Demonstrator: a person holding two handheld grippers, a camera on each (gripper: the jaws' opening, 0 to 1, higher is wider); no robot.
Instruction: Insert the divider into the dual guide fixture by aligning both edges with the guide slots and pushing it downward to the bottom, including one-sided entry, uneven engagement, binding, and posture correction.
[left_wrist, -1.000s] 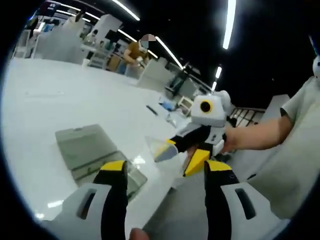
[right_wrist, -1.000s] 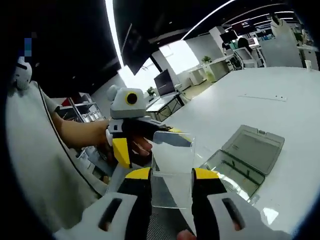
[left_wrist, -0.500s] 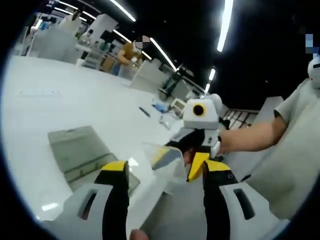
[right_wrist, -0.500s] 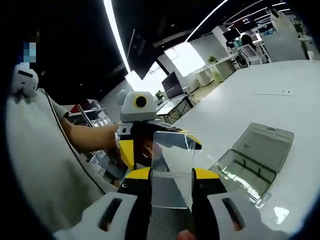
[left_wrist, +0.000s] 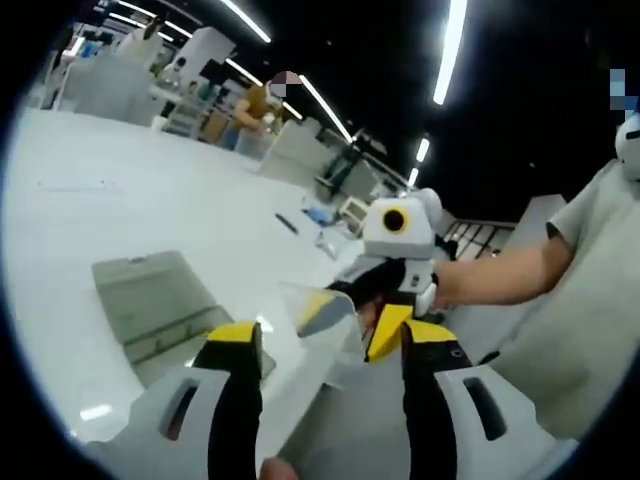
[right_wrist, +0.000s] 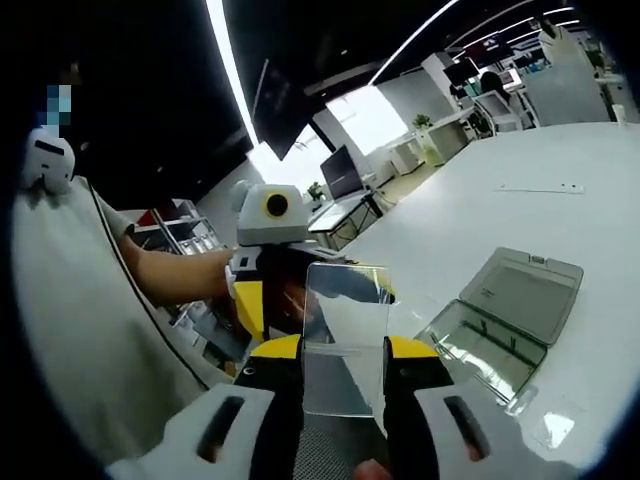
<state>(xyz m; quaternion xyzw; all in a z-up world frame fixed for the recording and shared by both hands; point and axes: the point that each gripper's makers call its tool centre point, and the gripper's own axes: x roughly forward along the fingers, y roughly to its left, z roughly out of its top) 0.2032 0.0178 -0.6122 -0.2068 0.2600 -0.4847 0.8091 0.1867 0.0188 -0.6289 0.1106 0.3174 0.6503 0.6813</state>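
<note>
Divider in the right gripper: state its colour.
Clear and colourless; the divider shows best in the right gripper view.

Under me stretches a white table (left_wrist: 120, 200), with small dark items (left_wrist: 287, 223) lying near its far edge. Ceiling strip lights (right_wrist: 228, 80) glow overhead. Across the room I see monitors (right_wrist: 350, 170) on desks and a seated person (left_wrist: 262, 105).

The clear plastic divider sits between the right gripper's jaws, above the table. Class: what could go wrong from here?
1. The clear plastic divider is pinched only at its lower part by the right gripper, so it could pivot or slip.
2. The open clear hinged box lies off to the side, so the divider may enter one-sided and bind.
</note>
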